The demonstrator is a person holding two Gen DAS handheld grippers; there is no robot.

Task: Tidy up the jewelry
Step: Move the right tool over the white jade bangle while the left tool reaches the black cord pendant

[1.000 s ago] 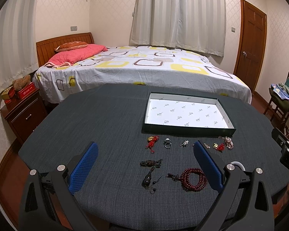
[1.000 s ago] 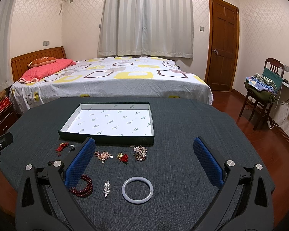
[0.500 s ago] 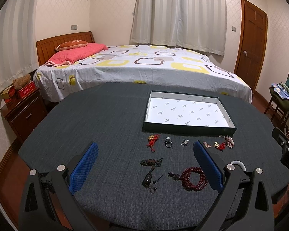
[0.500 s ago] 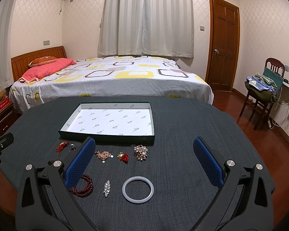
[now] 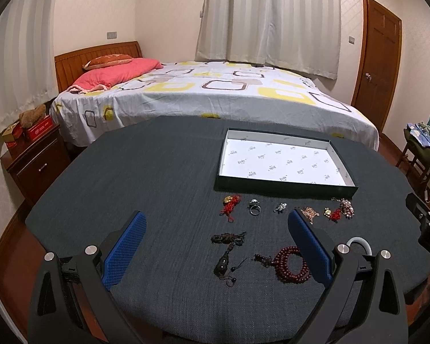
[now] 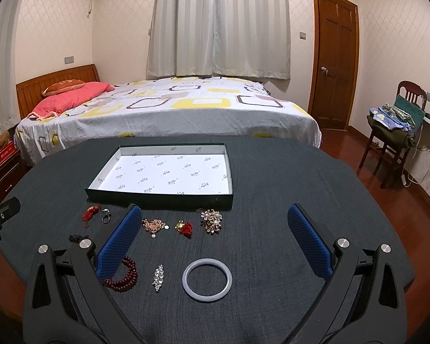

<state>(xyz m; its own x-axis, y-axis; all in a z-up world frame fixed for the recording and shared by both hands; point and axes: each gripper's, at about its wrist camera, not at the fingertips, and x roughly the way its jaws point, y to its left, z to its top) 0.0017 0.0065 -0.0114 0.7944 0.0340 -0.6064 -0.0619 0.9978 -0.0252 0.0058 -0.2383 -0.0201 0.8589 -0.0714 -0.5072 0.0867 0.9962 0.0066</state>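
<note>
The jewelry lies loose on the dark tabletop, in 2 rough rows just in front of the empty tray, nothing in it yet.

Nearest the right hand-held gripper is 1 pale bangle. It looks rigid, smooth and probably breakable, so I would pinch it across one side of the ring and set it down gently. Beside it lies 1 small crystal brooch, stiff but thin and flat on the cloth, so hard to get under. The dark red bead bracelet is coiled; it should be limp and will dangle, best taken where the loops bunch.

Along the tray's near wall, from the left, I count 1 red knotted charm, 1 silver ring, 1 small silver piece, 1 pinkish bead cluster, 1 small red-and-gold charm and 1 larger pearl-and-stone cluster. All look light; the clusters may snag on the cloth. The dark corded pendant is soft and trailing; take it by the pendant body.

That makes 10 pieces, 1 tray.

Both tools hover above the near edge, holding nothing: the left hand-held gripper has its jaws spread wide, and so has the right.
</note>
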